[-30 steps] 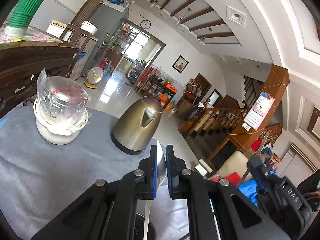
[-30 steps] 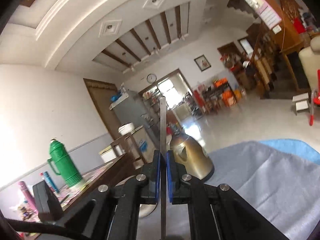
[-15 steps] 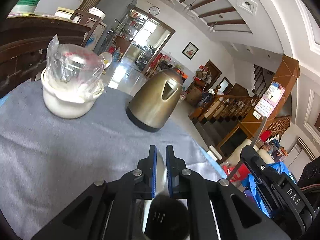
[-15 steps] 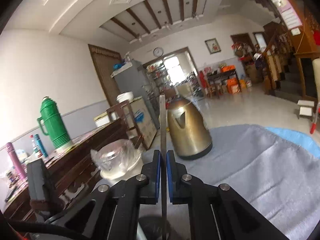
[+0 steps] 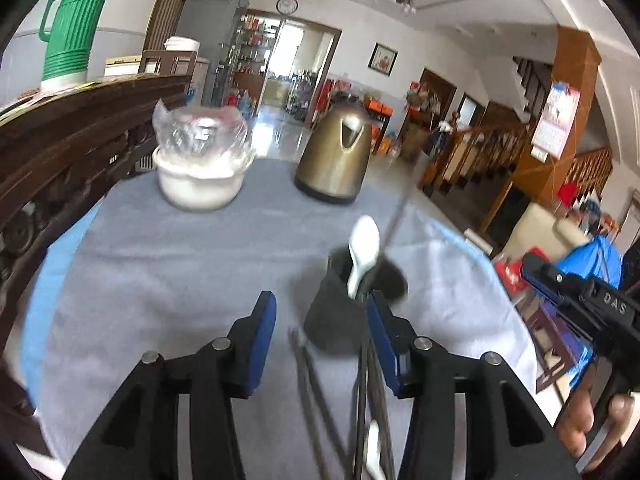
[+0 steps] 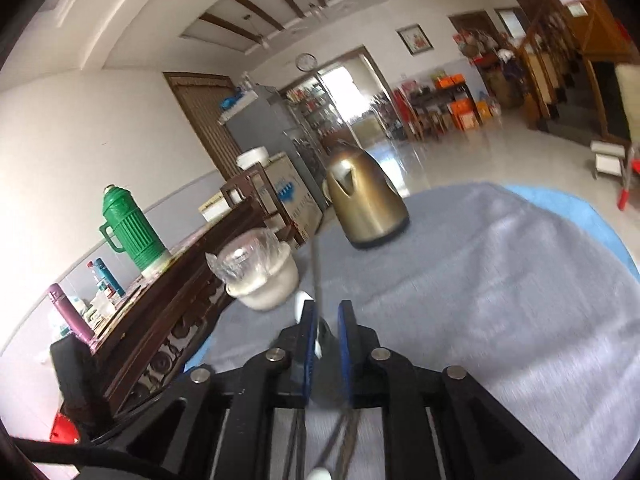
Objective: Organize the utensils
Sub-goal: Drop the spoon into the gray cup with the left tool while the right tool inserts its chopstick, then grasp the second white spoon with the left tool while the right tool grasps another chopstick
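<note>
Spoon (image 5: 362, 254) is seen standing in the black holder (image 5: 352, 308) beside a chopstick (image 5: 394, 222); left gripper (image 5: 322, 342) gapes empty, right gripper (image 6: 325, 346) barely parted. Loose chopsticks (image 5: 316, 396) are judged next.

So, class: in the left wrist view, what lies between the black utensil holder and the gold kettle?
Only bare grey tablecloth lies between the black utensil holder and the gold kettle, as the left wrist view shows.
</note>
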